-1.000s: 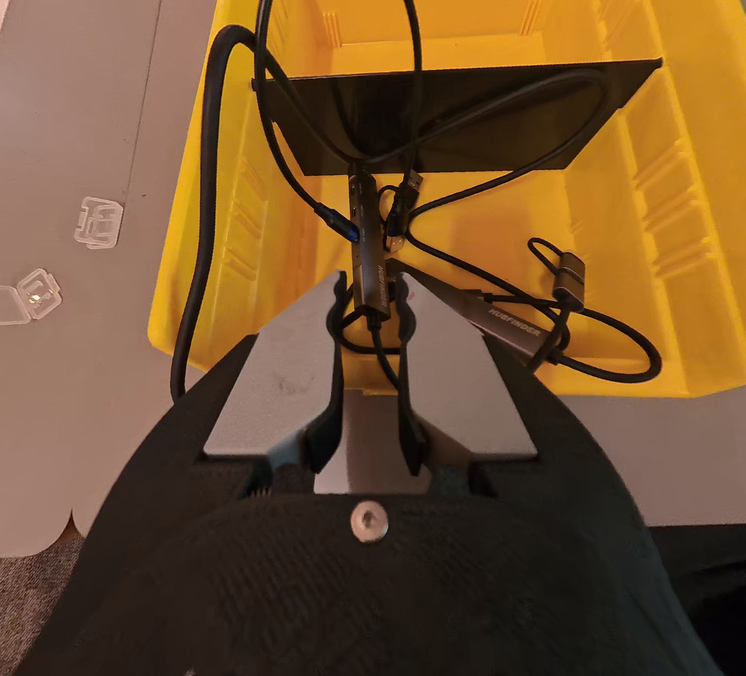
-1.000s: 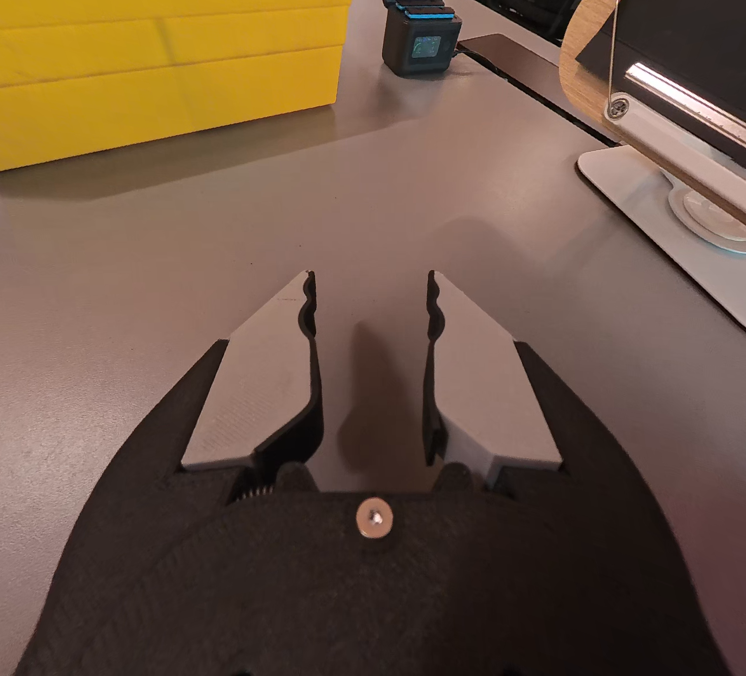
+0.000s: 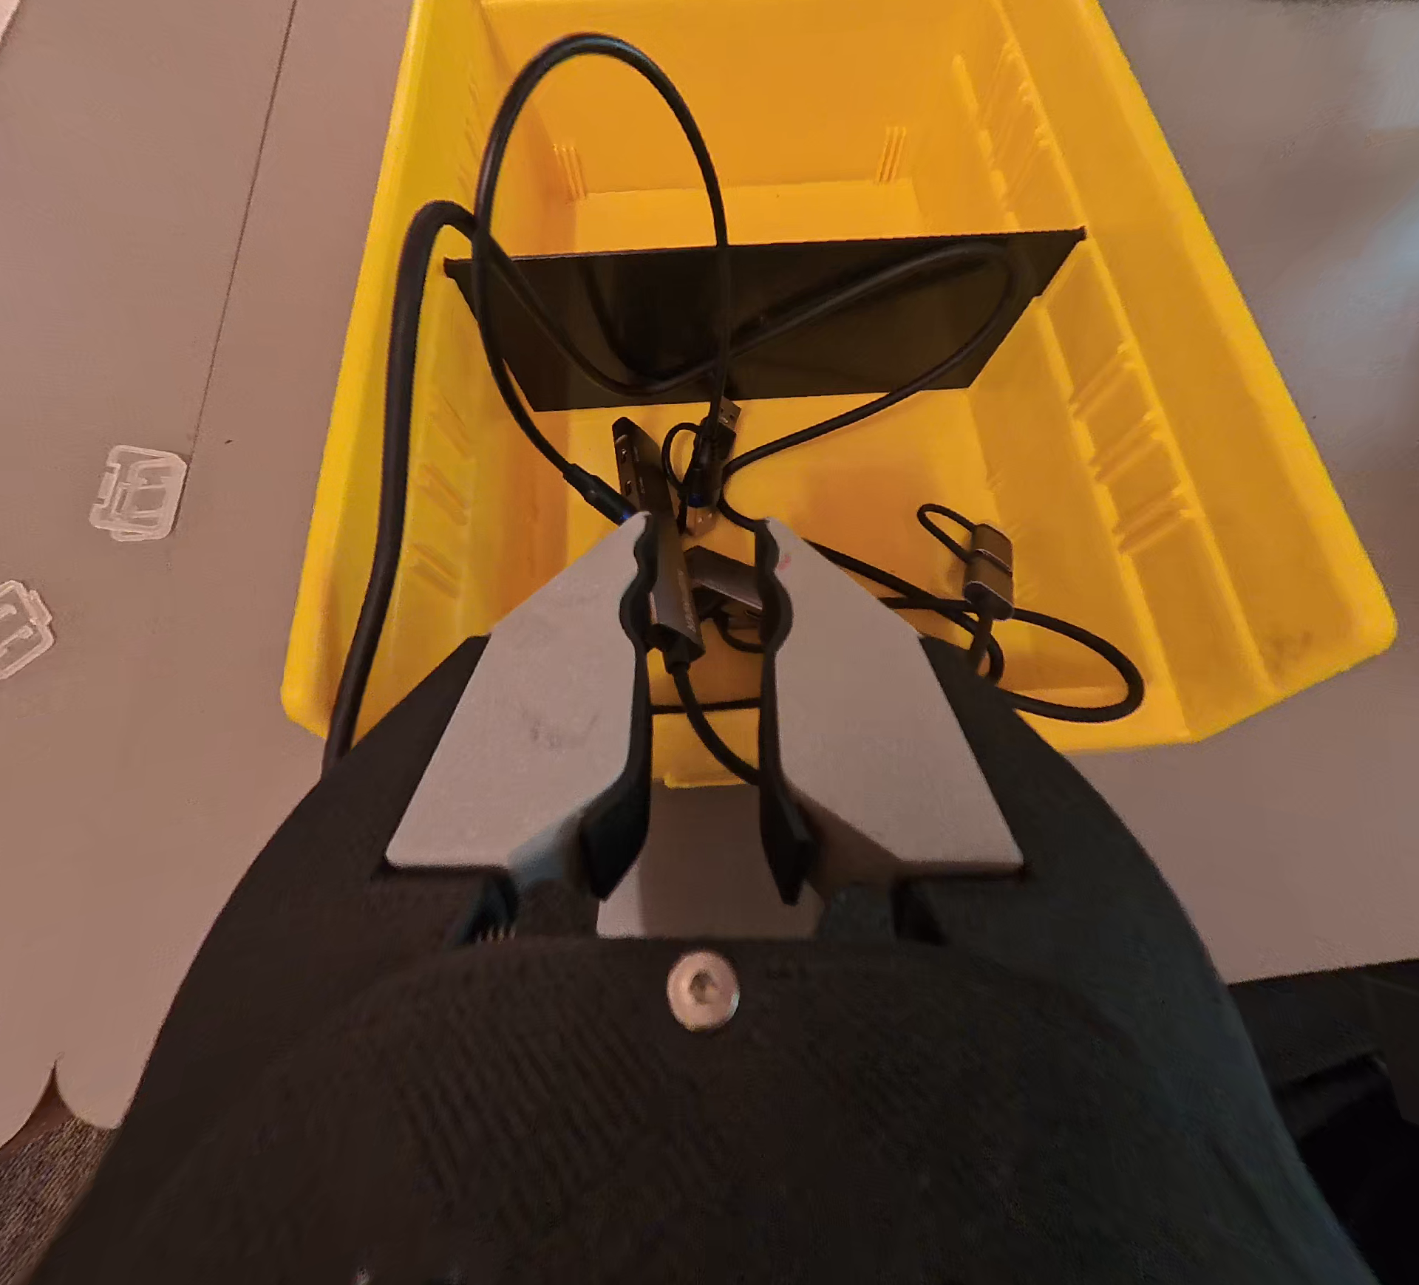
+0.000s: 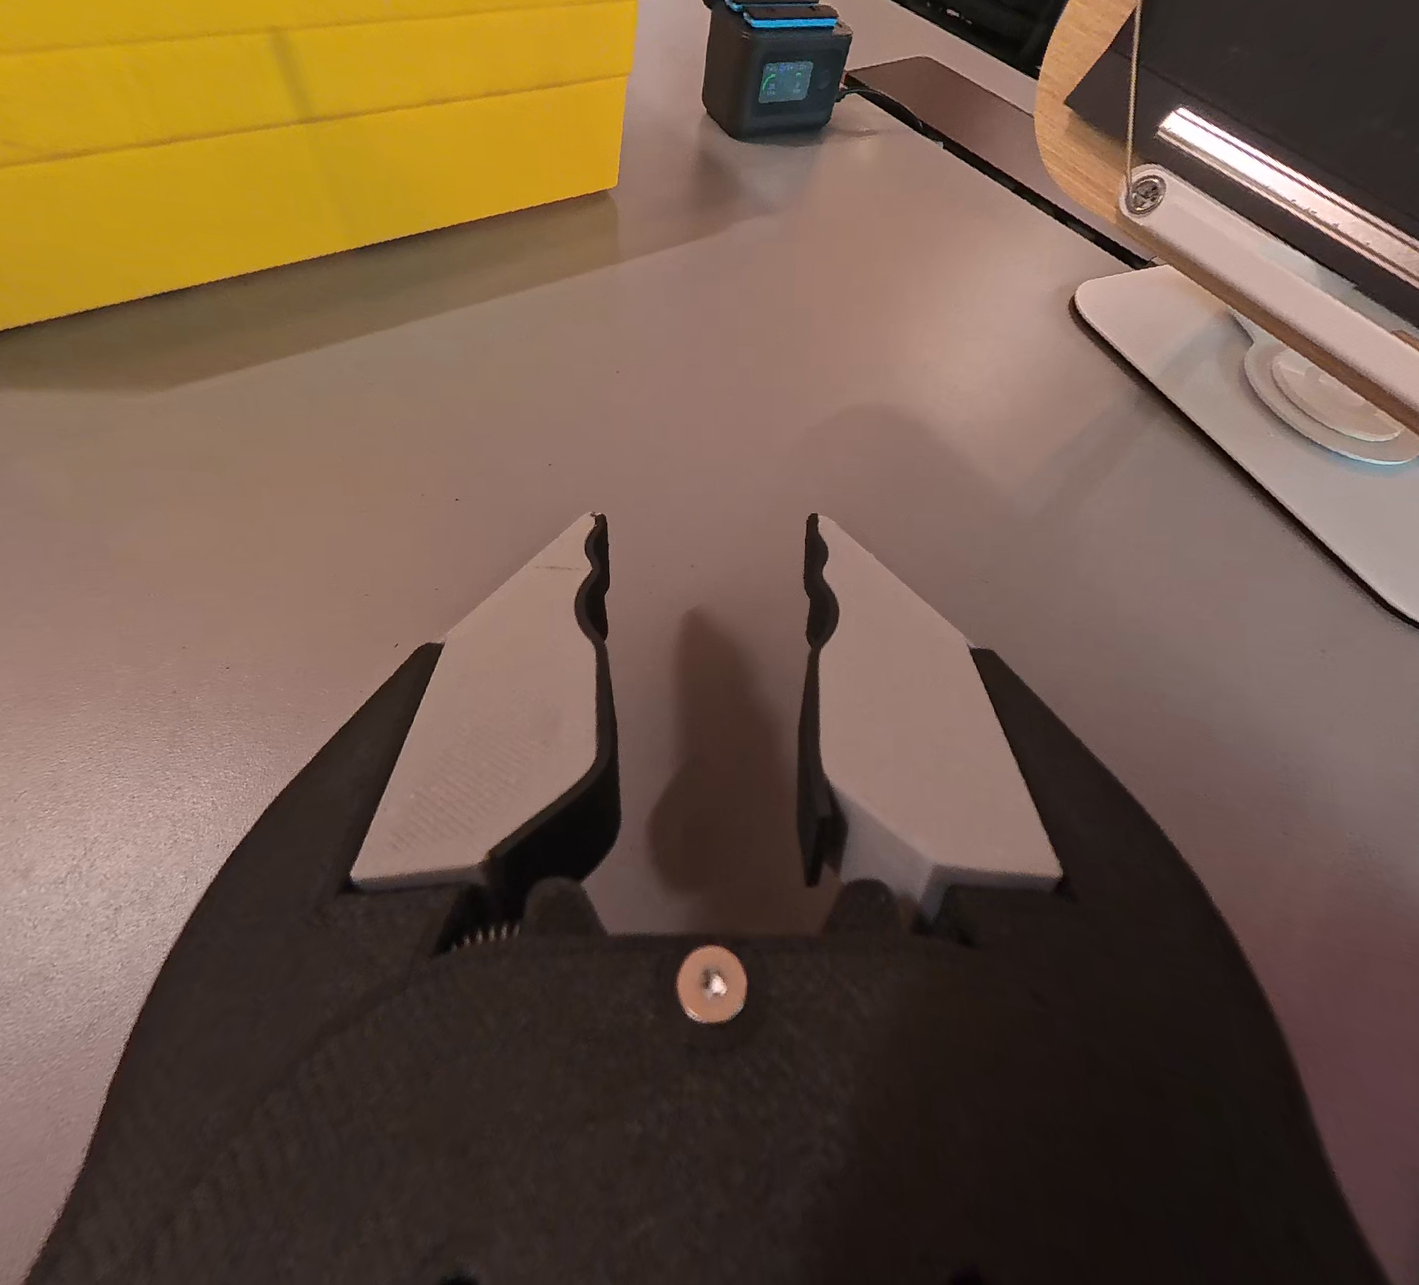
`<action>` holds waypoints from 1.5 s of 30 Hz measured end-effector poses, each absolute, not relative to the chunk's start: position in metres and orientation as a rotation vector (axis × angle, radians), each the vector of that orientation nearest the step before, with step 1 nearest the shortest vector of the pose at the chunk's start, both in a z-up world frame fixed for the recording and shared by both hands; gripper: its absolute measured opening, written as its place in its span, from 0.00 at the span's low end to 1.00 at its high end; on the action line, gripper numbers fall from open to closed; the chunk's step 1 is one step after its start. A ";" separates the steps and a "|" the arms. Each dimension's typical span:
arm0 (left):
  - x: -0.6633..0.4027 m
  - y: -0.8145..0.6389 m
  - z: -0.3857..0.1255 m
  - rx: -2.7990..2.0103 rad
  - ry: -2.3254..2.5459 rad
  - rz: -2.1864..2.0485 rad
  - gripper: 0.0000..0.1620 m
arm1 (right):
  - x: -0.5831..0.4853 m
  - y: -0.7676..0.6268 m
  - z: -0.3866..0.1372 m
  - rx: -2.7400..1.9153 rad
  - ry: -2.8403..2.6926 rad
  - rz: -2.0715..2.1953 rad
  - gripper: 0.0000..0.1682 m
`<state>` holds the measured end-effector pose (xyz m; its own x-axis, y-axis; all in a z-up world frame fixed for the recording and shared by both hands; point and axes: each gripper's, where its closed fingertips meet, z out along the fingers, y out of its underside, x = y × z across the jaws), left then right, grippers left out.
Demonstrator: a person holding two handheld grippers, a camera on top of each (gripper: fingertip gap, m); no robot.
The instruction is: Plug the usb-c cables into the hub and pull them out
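My left view is looking down into the yellow bin [image 3: 1136,342] filling the middle of the frame, its black divider [image 3: 883,319] standing across it. My right view is catching only the bin's outer wall [image 4: 307,119] at upper left, and it alone is showing the monitor stand [image 4: 1198,357] at the right edge and a small dark charging case [image 4: 775,73] with its lid up at top centre. Black cables [image 3: 614,66] are looping over the divider, seen from the left only. My left gripper [image 3: 702,542] is standing parted, the grey hub [image 3: 660,557] lying against its left finger; a second hub [image 3: 726,576] is showing between the fingers. My right gripper [image 4: 706,534] is hanging spread wide over bare grey table [image 4: 307,519], holding nothing.
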<state>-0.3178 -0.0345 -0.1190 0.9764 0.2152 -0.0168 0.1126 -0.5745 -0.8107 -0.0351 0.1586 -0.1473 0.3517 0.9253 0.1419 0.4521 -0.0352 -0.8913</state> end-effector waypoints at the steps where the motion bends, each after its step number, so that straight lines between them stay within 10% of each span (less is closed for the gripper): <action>1: -0.318 -0.034 -0.121 -2.195 -0.227 0.141 0.14 | -0.035 0.158 -0.147 -1.649 -1.253 0.613 0.28; 45: -0.335 -0.040 -0.125 -2.226 -0.357 0.252 0.25 | -0.036 0.158 -0.148 -1.644 -1.263 0.604 0.27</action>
<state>-0.3348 -0.0401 -0.1254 0.9389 0.3391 -0.0587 0.1685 -0.6017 -0.7808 -0.0361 0.1578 -0.1479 0.3464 0.9252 0.1551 0.4601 -0.0234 -0.8876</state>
